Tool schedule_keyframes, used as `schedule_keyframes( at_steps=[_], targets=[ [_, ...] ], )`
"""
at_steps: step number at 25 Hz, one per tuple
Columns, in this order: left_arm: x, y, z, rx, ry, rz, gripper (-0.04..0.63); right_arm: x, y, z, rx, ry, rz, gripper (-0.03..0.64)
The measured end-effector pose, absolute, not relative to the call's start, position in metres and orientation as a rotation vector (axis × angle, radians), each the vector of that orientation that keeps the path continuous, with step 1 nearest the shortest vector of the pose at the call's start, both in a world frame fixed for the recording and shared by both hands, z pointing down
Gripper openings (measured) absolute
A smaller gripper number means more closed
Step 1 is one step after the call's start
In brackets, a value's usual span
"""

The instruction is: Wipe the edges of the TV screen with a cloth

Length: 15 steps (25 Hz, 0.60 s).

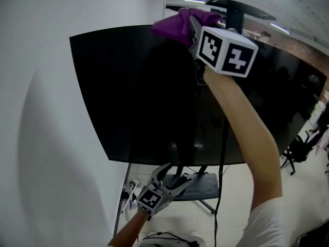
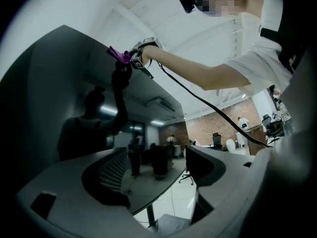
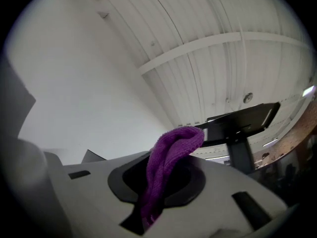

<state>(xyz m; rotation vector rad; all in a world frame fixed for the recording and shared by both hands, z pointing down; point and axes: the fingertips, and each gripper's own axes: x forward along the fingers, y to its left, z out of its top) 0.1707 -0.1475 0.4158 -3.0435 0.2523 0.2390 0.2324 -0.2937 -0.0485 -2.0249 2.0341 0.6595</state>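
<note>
A white wall (image 1: 41,112) backs a large dark TV screen (image 1: 154,96) on a stand (image 1: 203,187). The right gripper (image 1: 191,29), raised at the screen's top edge, has its jaws clamped on a purple cloth (image 1: 177,23), which seems to touch that edge. The left gripper (image 1: 169,175) hangs below the screen's bottom edge, jaws wide apart with nothing between them.

the right gripper (image 1: 194,29) is pale grey and bears a white cube (image 1: 227,51) printed with black square markers. a thin black cable (image 2: 208,103) leaves just behind that cube. below the cube comes a short white sleeve (image 1: 267,223). well below the cube, the left gripper (image 1: 174,175), grey-white, has its own smaller marker cube (image 1: 150,199) and dark ribbed pads (image 2: 106,177)
</note>
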Motion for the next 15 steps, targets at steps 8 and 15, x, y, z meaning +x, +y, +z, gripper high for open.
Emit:
schedule_keyframes(
  at_steps=[8, 15],
  targets=[
    [0.288, -0.054, 0.422, -3.073, -0.210, 0.222, 0.362, 0.436, -0.169, -0.049, -2.388, 1.639, 0.660, 0.063],
    [0.333, -0.023, 0.422, -3.097, -0.313, 0.223, 0.360, 0.579, -0.078, -0.036, -2.700, 1.252, 0.767, 0.064]
  ],
)
